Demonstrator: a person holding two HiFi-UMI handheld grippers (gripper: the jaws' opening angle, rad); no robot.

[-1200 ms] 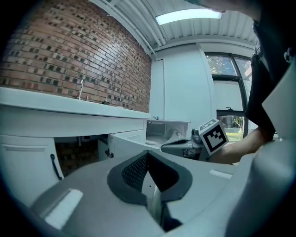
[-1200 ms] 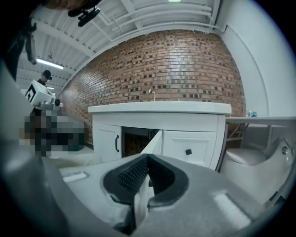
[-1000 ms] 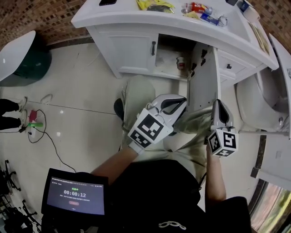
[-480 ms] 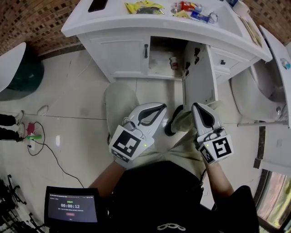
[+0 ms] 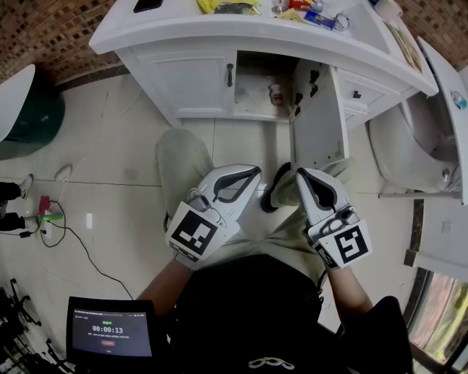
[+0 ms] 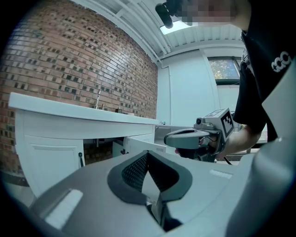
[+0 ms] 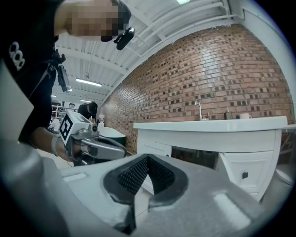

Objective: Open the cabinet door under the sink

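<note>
The white vanity cabinet point(image 5: 191, 82) under the sink has its right door point(image 5: 319, 120) swung wide open, edge toward me. Its left door is closed, with a dark handle point(image 5: 229, 74). A small cup point(image 5: 276, 93) stands inside the open compartment. My left gripper point(image 5: 251, 173) and right gripper point(image 5: 303, 176) hover over the person's legs, well short of the cabinet. Both are shut with nothing between the jaws. In the left gripper view the jaws point(image 6: 148, 157) meet and the open door point(image 6: 138, 140) lies beyond. The right gripper view shows its jaws point(image 7: 147, 162) shut before the open compartment point(image 7: 194, 157).
A toilet point(image 5: 409, 142) stands right of the open door. Several small items point(image 5: 307, 11) and a phone point(image 5: 148, 4) lie on the countertop. A drawer with a knob point(image 5: 357, 94) sits right of the door. Cables point(image 5: 69, 226) trail on the floor at left; a tablet point(image 5: 110, 327) is bottom left.
Both grippers have drawn back from the open door toward the person's body and come side by side. The door stays open.
</note>
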